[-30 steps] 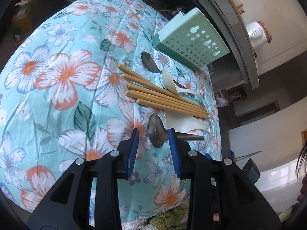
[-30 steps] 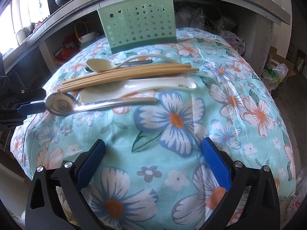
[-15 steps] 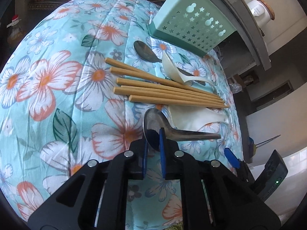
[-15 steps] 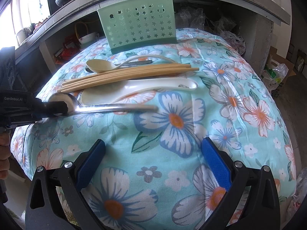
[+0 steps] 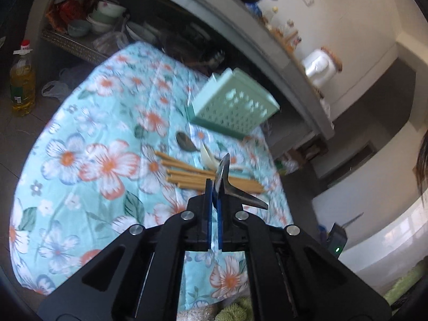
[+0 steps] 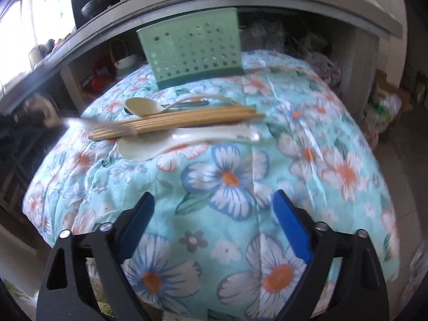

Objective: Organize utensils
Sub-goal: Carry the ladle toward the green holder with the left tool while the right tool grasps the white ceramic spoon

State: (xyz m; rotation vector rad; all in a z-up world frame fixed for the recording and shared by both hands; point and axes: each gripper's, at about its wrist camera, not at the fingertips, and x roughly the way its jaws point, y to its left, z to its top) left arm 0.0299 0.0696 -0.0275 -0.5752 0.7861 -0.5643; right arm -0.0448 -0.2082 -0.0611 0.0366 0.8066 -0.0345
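My left gripper (image 5: 214, 184) is shut on the bowl of a metal spoon (image 5: 240, 195) and holds it above the floral cloth (image 5: 107, 160), its handle sticking out to the right. In the right wrist view that spoon (image 6: 93, 124) is a blurred streak at the left. Several wooden chopsticks (image 6: 187, 120) lie in a row, with a white soup spoon (image 6: 174, 141) in front of them and a beige spoon (image 6: 141, 107) behind. A second metal spoon (image 5: 184, 141) lies near the green perforated holder (image 6: 192, 50). My right gripper (image 6: 214, 195) hovers over the near cloth, its jaws closing with nothing between them.
The cloth-covered table (image 6: 227, 176) stands against a grey counter shelf (image 6: 294, 8). Bowls (image 5: 101, 18) and bags sit under the shelf. An oil bottle (image 5: 22, 80) stands on the floor at the left. A person's hair shows at the far right edge.
My left gripper closed on the metal spoon's bowl and lifted it off the cloth, up and back. The right gripper's jaws have narrowed a little; it stayed in place.
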